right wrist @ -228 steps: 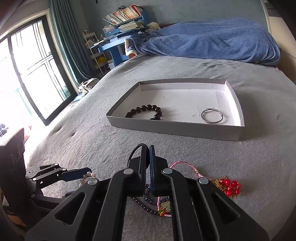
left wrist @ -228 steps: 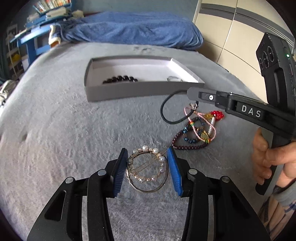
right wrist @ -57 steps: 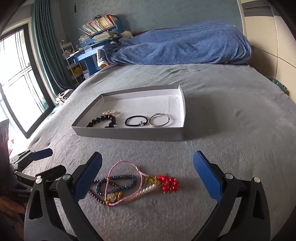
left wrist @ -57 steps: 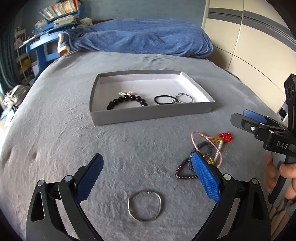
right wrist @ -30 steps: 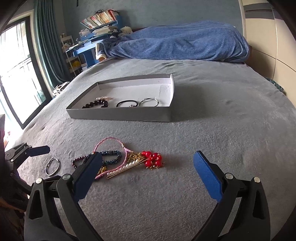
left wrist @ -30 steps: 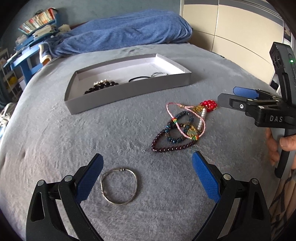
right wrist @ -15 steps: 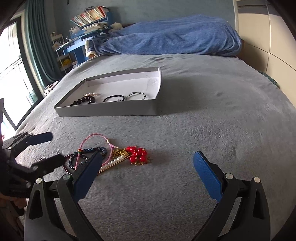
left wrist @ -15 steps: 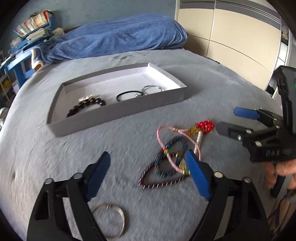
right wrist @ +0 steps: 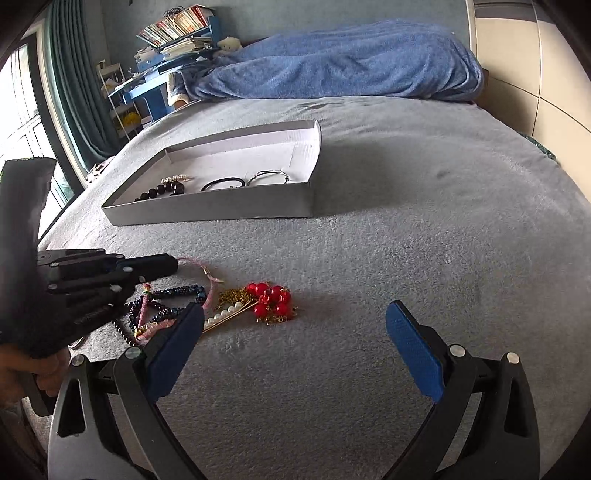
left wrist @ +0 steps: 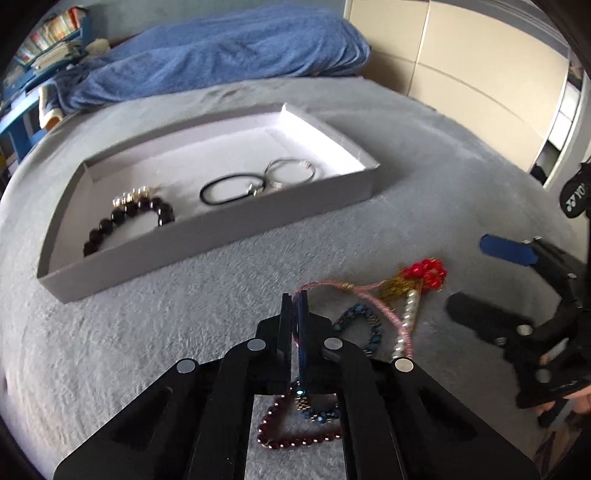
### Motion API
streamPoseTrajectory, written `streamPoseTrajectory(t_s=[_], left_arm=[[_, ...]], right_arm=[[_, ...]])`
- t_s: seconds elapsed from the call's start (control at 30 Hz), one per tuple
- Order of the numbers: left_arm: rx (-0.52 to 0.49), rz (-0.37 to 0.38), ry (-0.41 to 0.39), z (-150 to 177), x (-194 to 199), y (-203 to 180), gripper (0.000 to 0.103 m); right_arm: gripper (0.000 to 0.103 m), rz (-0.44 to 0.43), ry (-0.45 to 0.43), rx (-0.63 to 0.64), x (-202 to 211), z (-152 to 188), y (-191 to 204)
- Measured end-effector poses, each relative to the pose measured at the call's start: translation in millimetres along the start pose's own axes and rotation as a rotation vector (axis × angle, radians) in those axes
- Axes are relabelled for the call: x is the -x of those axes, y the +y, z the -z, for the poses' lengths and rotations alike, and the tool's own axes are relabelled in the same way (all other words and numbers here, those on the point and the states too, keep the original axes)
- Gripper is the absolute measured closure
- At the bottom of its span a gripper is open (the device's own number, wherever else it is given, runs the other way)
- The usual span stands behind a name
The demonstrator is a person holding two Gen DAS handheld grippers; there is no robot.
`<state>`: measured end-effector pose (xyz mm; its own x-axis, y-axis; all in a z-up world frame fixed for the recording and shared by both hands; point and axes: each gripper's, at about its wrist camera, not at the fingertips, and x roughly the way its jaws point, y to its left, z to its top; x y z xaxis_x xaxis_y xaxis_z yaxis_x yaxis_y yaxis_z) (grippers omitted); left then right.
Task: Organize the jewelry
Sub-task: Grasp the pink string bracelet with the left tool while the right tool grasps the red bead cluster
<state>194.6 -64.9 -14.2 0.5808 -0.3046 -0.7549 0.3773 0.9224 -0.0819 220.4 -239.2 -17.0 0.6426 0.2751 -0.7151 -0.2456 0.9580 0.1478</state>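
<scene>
"YO…" white logo lettering, cut off, on black bag (left wrist: 574, 195).

Home bedroom, grey bed (right wrist: 424, 192), rumpled blue blanket (right wrist: 332, 62), teal curtains (right wrist: 70, 85), cluttered blue shelf of books (right wrist: 173, 29)

black plastic left gripper (left wrist: 294, 300) and right gripper (right wrist: 295, 328), blue pads, silver screws; bare skin.

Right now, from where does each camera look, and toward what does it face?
Left wrist: behind the shut left gripper, low over the tangled jewelry pile, facing the gray tray; right gripper visible.
Right wrist: behind the open right gripper, above the gray bedspread, facing the tray.
Shared: tray, pile, blue blanket.
</scene>
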Motion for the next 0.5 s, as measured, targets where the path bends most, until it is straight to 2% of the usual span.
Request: streamPoseTrajectory(t_s=[0.13,0.27,0.43,0.5], left_arm=[[0.021,0.014,-0.063,-7,23,5,0.100],[0.076,-0.013,-0.091,-9,40,26,0.100],[0.172,-0.056,-0.059,-1,44,56,0.100],[0.181,-0.071,-0.037,7,43,61,0.100]], right_arm=[[0.017,-0.008,0.011,-0.005,-4,0,0],[0.035,-0.007,0.023,-0.014,-7,-1,-2],[0.046,-0.013,0.042,0.000,-17,-2,1],[0.055,-0.020,0.054,0.004,-22,-1,2]])
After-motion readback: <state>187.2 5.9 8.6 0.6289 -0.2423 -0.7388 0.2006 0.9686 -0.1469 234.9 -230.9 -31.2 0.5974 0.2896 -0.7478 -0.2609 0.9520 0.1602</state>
